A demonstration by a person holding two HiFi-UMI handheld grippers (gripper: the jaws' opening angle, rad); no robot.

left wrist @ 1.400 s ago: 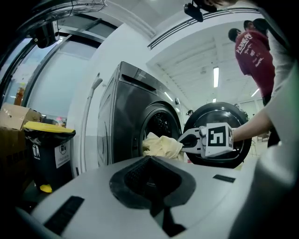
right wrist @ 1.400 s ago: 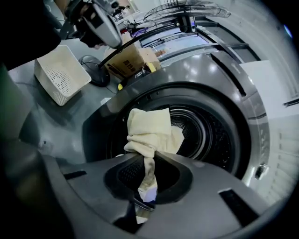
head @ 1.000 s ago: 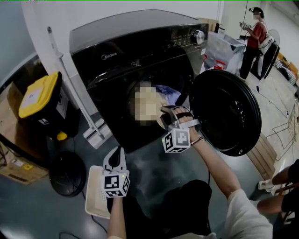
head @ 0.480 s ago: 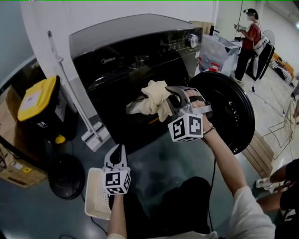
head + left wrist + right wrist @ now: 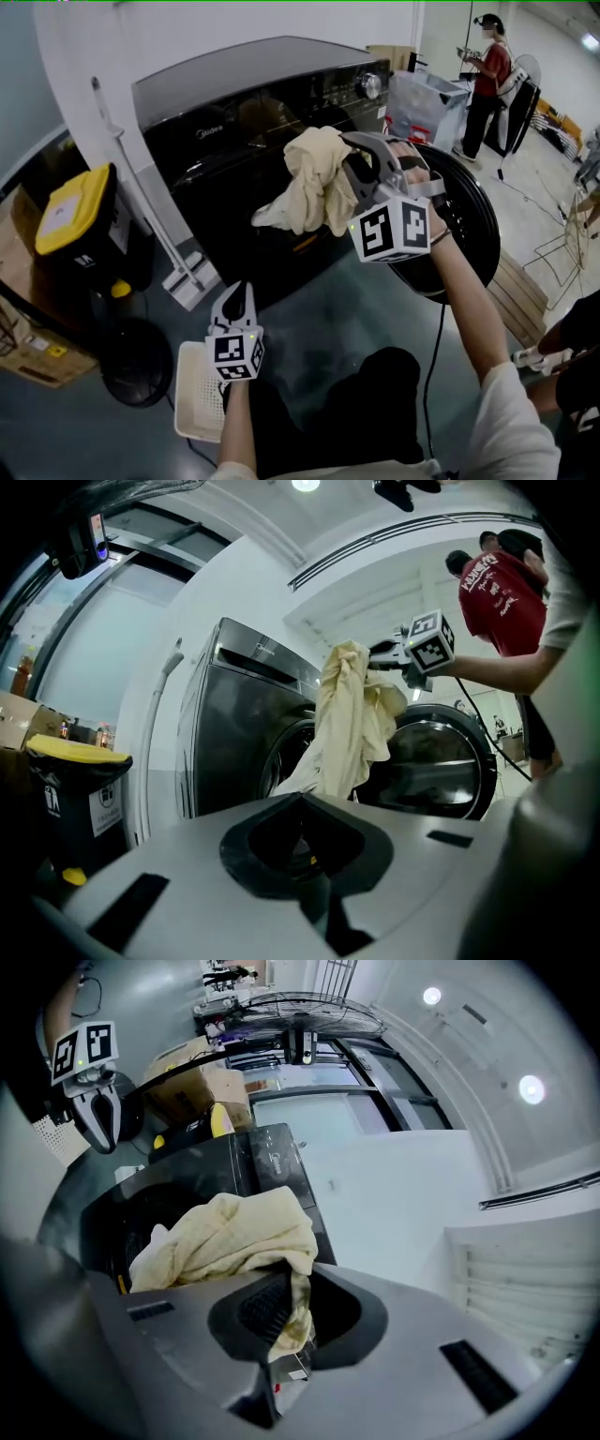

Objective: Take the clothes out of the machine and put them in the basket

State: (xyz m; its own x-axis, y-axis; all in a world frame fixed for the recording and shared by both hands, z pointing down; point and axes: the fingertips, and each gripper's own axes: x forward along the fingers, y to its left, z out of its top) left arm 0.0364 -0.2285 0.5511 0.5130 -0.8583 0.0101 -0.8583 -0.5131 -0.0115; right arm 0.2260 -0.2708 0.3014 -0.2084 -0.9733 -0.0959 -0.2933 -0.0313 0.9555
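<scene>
Presently, a cream-coloured garment (image 5: 309,183) is gripped by the right gripper (image 5: 349,172), whose jaws are seen in the right gripper view closed on a fold of the fabric, with cloth bunched above the pads and a little hanging below them. The garment is held up in the air in front of the black front-loading washing machine (image 5: 253,103), level with the machine's upper front; its lower tail trails down toward the dark drum opening, and whether it touches the rim cannot be told. The round machine door (image 5: 464,230) is swung open just beside and behind the right gripper. The left gripper (image 5: 238,302) is held lower and nearer the person, well apart from the garment, with its jaws brought together and nothing between them. A white perforated basket (image 5: 195,394) is seen on the floor below the left gripper, with nothing made out inside it. A black bin with a yellow lid (image 5: 70,211) stands to the left of the machine, and a white long-handled mop (image 5: 141,202) is leaned between the two. A person in a red shirt (image 5: 486,70) is seen standing in the background.
</scene>
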